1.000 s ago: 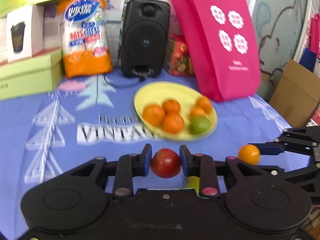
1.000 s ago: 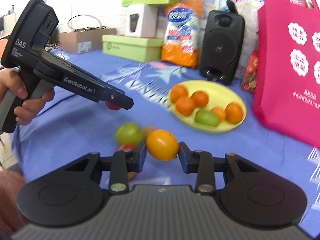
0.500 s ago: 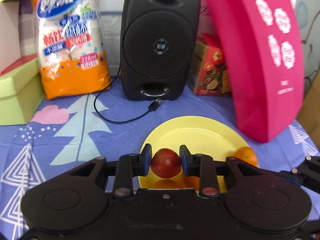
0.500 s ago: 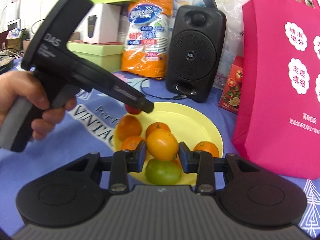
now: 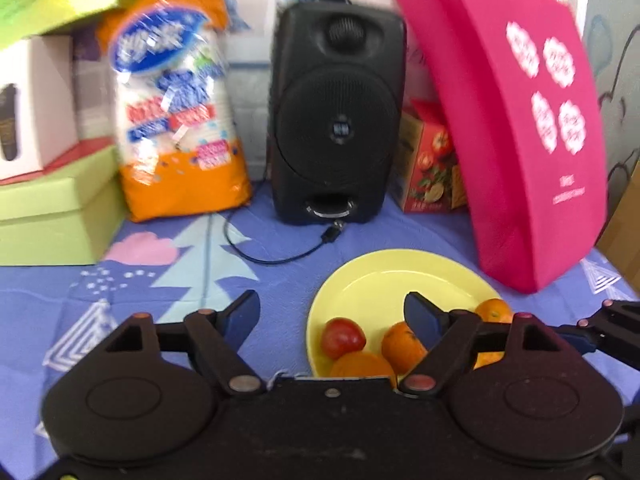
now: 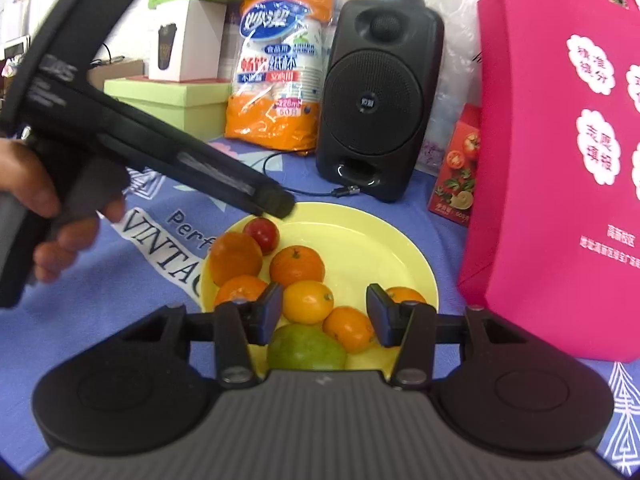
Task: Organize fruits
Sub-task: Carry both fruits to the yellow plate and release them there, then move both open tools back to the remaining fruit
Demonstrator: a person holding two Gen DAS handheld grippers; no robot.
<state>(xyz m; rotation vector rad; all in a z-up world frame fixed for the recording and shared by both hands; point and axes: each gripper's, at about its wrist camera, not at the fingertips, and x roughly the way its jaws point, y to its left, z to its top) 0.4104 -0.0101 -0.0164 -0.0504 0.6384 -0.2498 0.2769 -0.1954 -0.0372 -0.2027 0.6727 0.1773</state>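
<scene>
A yellow plate on the blue cloth holds several oranges, a green fruit and a small red fruit. My left gripper is open and empty above the plate's near left side, with the red fruit lying below it. My right gripper is open over the plate. A yellow-orange fruit lies between its fingers, on the pile and free of the pads. The left gripper's body reaches in over the plate's left rim in the right wrist view.
A black speaker with a cable stands behind the plate. A pink bag leans at the right, with a red carton beside it. An orange cup pack and green boxes stand at the back left.
Both grippers have opened over the plate. The red fruit has left the left gripper and the yellow-orange fruit has left the right one; both now lie on the plate.
</scene>
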